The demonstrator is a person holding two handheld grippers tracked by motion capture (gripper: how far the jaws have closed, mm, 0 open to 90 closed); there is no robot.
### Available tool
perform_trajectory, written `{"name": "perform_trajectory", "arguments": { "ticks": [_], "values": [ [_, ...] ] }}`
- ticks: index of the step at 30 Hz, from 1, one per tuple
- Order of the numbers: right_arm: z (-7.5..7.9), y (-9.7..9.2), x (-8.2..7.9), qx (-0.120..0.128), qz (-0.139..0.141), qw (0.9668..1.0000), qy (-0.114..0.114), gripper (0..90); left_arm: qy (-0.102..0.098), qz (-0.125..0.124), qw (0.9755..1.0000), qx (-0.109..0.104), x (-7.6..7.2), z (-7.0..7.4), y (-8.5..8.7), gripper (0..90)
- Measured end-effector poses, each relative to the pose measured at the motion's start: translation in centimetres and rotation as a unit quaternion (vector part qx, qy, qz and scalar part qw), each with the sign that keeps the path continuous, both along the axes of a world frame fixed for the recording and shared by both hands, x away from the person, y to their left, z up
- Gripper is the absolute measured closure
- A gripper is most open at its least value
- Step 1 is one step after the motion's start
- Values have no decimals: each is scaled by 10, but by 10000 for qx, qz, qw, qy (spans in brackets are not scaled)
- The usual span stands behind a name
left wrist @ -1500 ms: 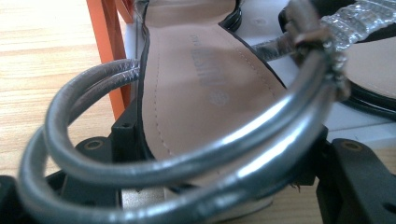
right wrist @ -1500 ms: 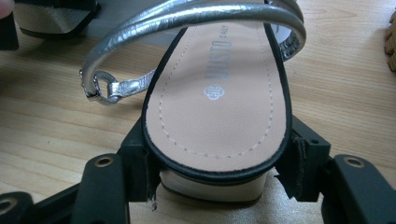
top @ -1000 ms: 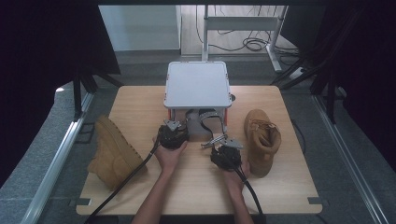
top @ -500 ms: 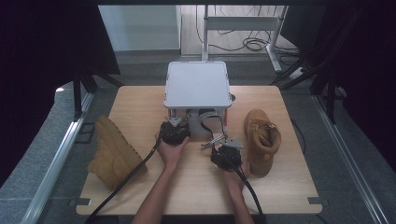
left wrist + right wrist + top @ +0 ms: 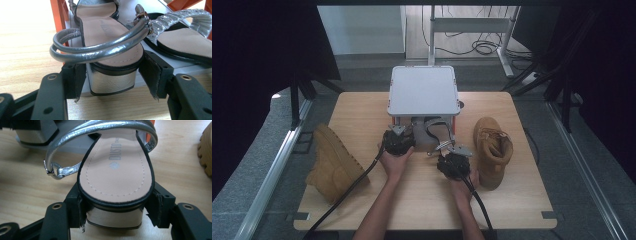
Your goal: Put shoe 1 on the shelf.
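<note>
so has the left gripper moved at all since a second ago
Barely. In the high view the left gripper sits at the front edge of the grey rack, much as before, perhaps a touch closer to it.

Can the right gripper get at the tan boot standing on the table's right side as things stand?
Probably not right now: the right gripper has its jaws around the heel of a silver sandal. The tan boot stands close beside it with bare table around, so once that sandal is let go, the way looks free.

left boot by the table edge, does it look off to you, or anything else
Yes. The left boot lies tipped on its side, sole showing, while the right boot stands upright. The pads on the right gripper look frayed at the edges.
</note>
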State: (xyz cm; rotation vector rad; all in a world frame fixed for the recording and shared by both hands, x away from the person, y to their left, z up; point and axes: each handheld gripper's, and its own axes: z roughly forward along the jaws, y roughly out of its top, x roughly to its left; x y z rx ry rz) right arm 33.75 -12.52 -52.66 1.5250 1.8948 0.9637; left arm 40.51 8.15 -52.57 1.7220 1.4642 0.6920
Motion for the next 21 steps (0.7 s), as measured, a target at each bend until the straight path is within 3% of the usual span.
{"name": "perform_trajectory", "arguments": {
  "ticks": [21],
  "values": [
    [9, 18, 47, -145, -204, 9996, -116, 415, 53, 1, 10000, -47, 1, 1, 1, 395]
  ]
}}
